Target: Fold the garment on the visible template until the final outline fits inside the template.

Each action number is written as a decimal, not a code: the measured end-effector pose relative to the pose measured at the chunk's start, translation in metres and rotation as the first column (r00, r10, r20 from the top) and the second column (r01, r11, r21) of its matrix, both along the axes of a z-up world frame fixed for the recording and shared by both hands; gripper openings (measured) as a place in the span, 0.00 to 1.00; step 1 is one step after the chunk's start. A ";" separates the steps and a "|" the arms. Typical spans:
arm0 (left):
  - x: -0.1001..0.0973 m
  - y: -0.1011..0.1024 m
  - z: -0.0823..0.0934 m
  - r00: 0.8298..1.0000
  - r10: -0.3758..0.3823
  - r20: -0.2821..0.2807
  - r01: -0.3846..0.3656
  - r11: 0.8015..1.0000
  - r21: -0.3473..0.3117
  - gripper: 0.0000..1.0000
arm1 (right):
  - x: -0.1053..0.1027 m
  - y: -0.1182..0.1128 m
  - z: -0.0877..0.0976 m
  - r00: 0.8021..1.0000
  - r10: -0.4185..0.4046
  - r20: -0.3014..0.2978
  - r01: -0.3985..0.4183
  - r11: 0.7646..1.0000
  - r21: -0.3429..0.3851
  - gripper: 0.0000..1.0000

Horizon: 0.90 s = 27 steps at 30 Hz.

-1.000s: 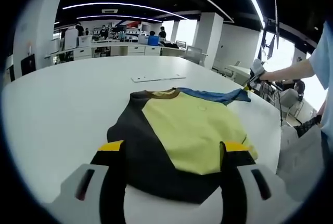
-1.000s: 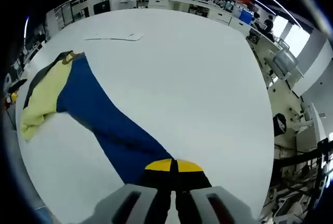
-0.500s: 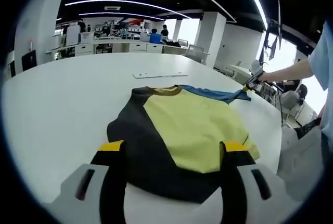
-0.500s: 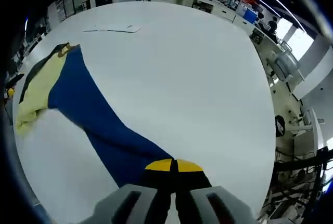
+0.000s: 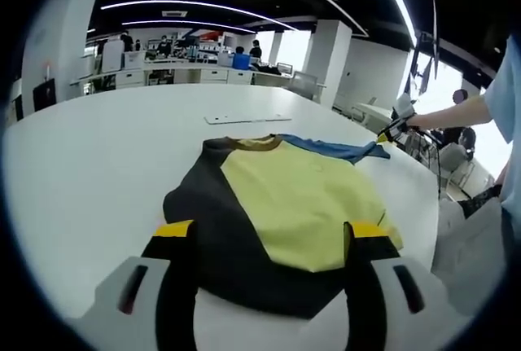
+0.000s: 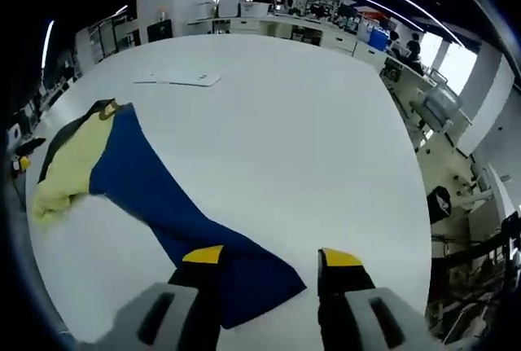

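Note:
The garment (image 5: 285, 204) lies flat on the white table (image 5: 89, 172), with a yellow front, black sides and one long blue sleeve (image 5: 338, 149). My left gripper (image 5: 272, 233) is open, and the garment's near black edge lies between its jaws. In the right gripper view the blue sleeve (image 6: 163, 196) stretches from the yellow body (image 6: 69, 164) to my right gripper (image 6: 272, 257). That gripper is open, with the sleeve's end (image 6: 252, 282) lying loose on the table between its jaws. In the left gripper view the right gripper (image 5: 396, 123) sits at the sleeve's far end, held by a person's hand.
A thin flat white sheet (image 5: 248, 120) lies on the table beyond the collar, also in the right gripper view as the sheet (image 6: 179, 80). The table's edge (image 5: 435, 204) runs close on the right. Desks, chairs and people stand far behind.
My right gripper was shut on the blue sleeve's end and has opened, letting the sleeve drop onto the table. The left gripper and the garment's body have stayed put.

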<state>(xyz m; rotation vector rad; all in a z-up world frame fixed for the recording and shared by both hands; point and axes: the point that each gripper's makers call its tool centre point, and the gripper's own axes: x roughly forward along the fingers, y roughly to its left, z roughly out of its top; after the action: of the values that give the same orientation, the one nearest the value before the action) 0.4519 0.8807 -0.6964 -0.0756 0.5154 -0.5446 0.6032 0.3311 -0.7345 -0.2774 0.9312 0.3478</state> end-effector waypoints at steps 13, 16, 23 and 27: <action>-0.006 0.001 0.006 1.000 0.004 0.015 -0.004 1.000 -0.010 0.71 | -0.035 0.007 0.009 1.000 0.002 0.014 -0.002 1.000 0.007 0.54; -0.007 0.001 0.007 1.000 0.003 0.019 -0.003 1.000 -0.015 0.71 | -0.044 0.011 0.008 1.000 0.022 0.008 -0.022 1.000 0.007 0.51; -0.010 -0.001 0.007 1.000 0.002 0.021 -0.002 1.000 -0.020 0.71 | -0.062 0.017 -0.005 0.998 0.036 -0.047 -0.034 0.999 0.033 0.40; -0.012 -0.001 0.007 1.000 0.006 0.020 -0.005 1.000 -0.024 0.70 | -0.066 0.017 -0.013 0.997 0.040 -0.068 -0.038 0.999 0.038 0.38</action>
<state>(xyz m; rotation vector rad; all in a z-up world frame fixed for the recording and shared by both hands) 0.4399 0.8796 -0.6899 -0.0937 0.4887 -0.5458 0.5376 0.3479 -0.7479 -0.2518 0.9868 0.4118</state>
